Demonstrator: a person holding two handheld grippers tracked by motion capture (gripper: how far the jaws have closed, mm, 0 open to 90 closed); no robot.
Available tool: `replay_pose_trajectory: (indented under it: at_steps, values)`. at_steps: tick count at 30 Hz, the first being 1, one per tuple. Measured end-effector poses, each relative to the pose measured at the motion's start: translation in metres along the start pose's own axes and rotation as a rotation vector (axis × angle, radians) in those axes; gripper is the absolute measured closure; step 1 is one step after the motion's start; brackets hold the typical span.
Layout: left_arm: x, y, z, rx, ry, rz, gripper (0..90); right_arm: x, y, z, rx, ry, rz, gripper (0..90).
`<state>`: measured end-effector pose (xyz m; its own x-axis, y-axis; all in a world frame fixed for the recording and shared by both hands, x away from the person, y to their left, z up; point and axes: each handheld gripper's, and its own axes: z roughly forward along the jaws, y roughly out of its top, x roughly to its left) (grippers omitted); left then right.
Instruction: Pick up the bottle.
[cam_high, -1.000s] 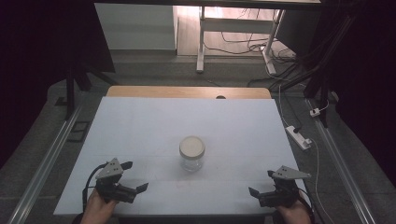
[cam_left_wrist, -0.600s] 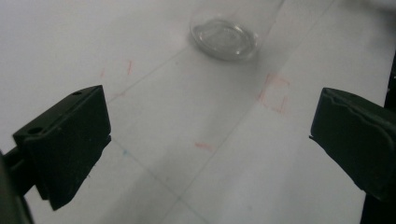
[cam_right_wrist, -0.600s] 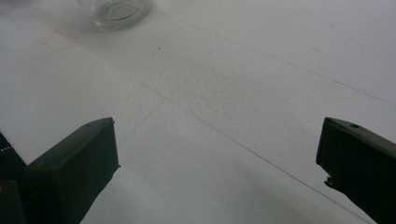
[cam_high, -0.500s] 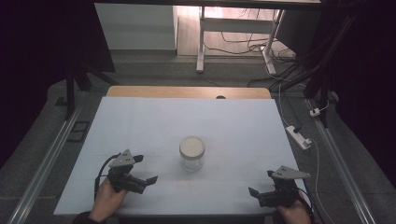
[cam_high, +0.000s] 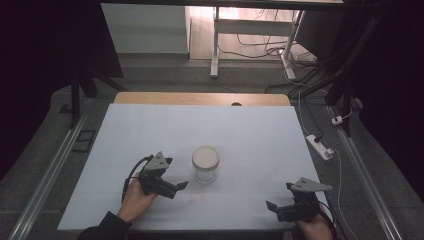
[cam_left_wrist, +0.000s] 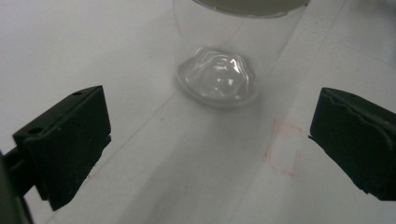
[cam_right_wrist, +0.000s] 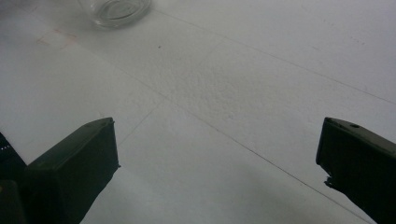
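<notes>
A clear glass jar (cam_high: 205, 165) with a pale lid stands upright near the middle of the white table (cam_high: 200, 130). My left gripper (cam_high: 176, 183) is open just left of the jar, its jaws pointing at it. In the left gripper view the jar's glass base (cam_left_wrist: 217, 81) sits close ahead, between and beyond the two wide-apart black jaws. My right gripper (cam_high: 276, 206) rests open at the table's front right, well away from the jar. The jar's bottom (cam_right_wrist: 116, 10) appears at the top left of the right gripper view.
A wooden strip (cam_high: 200, 98) borders the table's far edge. A white power strip (cam_high: 319, 146) and cables lie on the floor to the right. Metal rails run along both sides of the table. Faint red square marks (cam_left_wrist: 282, 149) are drawn on the table surface near the jar.
My left gripper has moved forward and to the right from the front left corner until it is close beside the jar. The right gripper and the jar have stayed still.
</notes>
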<state>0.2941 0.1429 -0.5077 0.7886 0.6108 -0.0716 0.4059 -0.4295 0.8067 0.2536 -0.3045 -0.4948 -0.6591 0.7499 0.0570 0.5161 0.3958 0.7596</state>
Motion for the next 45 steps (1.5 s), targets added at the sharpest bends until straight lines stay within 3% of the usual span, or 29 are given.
replay_pose_trajectory:
  at_steps: [6,8,9,18,32,36,45]
  values:
    - [0.001,0.008,0.012,0.007,-0.001,0.021,0.0,0.000,0.000,0.000,0.002,0.000,-0.002,0.0]
    - [0.002,0.010,0.016,0.003,-0.018,0.017,0.0,0.000,0.000,0.000,0.003,0.000,-0.001,0.0]
    - [0.003,0.012,0.020,-0.004,-0.049,0.013,0.0,0.000,0.000,0.000,0.003,0.000,-0.002,0.0]
    - [0.006,0.022,0.041,0.000,-0.123,0.015,0.0,0.000,0.000,0.000,0.004,0.003,-0.001,0.0]
    - [0.001,0.037,0.072,-0.007,-0.130,0.066,0.0,-0.001,0.000,0.000,0.007,0.006,0.000,0.0]
    - [-0.001,0.038,0.074,-0.002,-0.120,0.092,0.0,-0.001,0.000,0.000,0.005,0.008,0.000,0.0]
    - [0.002,0.040,0.071,-0.023,-0.127,0.103,6.0,0.000,0.000,0.000,0.007,0.010,-0.001,0.0]
